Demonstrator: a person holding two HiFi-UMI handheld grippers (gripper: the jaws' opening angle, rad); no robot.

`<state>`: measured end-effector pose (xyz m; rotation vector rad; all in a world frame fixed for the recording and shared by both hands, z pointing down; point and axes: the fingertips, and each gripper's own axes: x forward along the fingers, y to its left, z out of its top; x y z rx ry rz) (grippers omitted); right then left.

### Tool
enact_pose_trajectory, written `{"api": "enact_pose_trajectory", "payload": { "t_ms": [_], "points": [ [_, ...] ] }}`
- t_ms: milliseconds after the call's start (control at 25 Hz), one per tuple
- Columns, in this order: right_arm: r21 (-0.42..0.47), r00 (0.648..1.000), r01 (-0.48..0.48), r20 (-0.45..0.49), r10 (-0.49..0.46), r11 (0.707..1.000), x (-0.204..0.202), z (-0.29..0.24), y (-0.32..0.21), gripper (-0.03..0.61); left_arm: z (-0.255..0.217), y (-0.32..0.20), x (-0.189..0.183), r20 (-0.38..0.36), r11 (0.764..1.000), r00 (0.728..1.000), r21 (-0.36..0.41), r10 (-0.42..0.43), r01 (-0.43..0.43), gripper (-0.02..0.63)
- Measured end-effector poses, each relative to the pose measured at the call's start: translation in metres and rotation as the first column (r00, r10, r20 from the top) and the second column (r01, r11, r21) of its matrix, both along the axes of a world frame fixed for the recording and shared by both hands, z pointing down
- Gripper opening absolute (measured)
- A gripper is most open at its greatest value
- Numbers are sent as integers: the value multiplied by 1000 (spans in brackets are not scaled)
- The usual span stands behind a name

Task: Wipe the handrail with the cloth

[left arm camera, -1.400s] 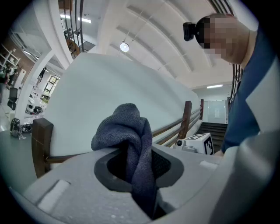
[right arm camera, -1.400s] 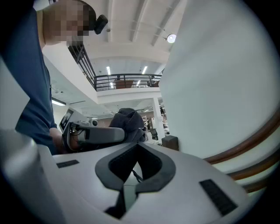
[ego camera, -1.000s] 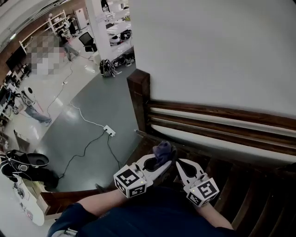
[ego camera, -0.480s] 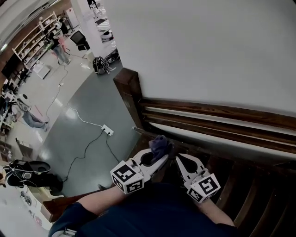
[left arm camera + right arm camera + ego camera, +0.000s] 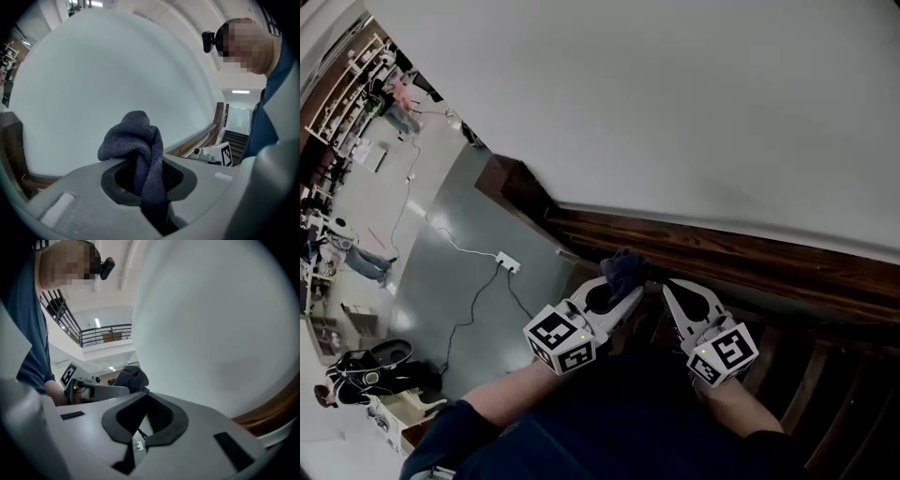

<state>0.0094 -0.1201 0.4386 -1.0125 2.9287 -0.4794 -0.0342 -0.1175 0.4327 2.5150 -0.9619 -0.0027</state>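
We are holding the cloth point(image 5: 623, 270) pinched in the left gripper point(image 5: 630, 292), near the handrail point(image 5: 750, 251) at 12 o'clock. The right gripper point(image 5: 668, 287) is riding with jaws pressed together, empty. The cloth is sitting bunched, so we are risking hard rubbing pulling it free.

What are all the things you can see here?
cloth: one, dark blue, bunched in the left gripper's jaws, near the handrail.
handrail: one, dark brown wood, along the wall.
post: one, dark brown, at the handrail's far end.
wall: one, white, behind the handrail.
floor: grey, far below at left.
power strip: one, white, on the floor, with its cable.
left gripper: one, grey-white, shut on the cloth.
right gripper: one, grey-white, shut, empty.
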Motion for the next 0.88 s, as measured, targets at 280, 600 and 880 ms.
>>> {"api": "enact_pose_trajectory", "payload": {
  "t_ms": [280, 600, 880],
  "points": [
    [-41, 992, -129, -25, 128, 991, 54, 14, -44, 8, 23, -51, 53, 10, 991, 994, -77, 111, -110, 78],
    [-77, 961, -275, -45, 272, 958, 103, 31, -62, 8, 57, -89, 110, 30, 966, 975, -149, 220, -213, 78],
    [-109, 931, -366, -52, 363, 924, 142, 45, -65, 8, 103, -117, 153, 99, 942, 956, -225, 276, -248, 78]
  ]
}}
